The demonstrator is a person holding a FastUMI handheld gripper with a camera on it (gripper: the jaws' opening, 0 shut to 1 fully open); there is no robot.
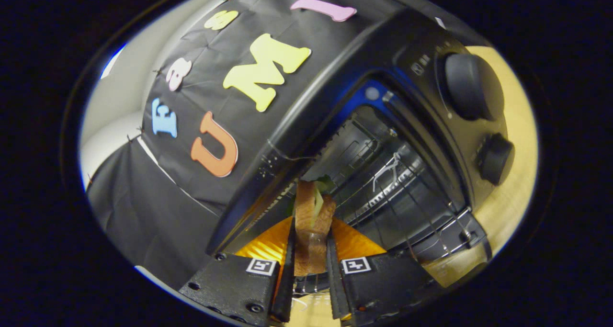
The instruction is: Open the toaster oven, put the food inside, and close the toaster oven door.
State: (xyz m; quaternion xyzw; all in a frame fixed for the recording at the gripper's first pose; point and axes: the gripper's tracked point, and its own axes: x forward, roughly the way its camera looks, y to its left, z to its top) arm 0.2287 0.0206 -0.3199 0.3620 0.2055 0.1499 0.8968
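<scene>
Gripper view: tongs [310, 262] clamp sandwich [311, 226], hiding its sides.

Dim overall; the toaster oven [383, 140] cavity lies in shadow with a blue glare at its upper corner. Fisheye bending and slight blur grow outward.

The gripper [310, 264] has both fingers pressed on a sandwich [312, 226], which stands on edge between them and reaches forward into the mouth of the toaster oven [373, 126]. The oven stands on the desk [507, 207], its door down and its cavity open ahead of the fingers. Inside, a wire rack [407, 193] lies to the right of the sandwich. Two knobs [471, 85] sit one above the other on the oven's front panel, right of the cavity.
</scene>
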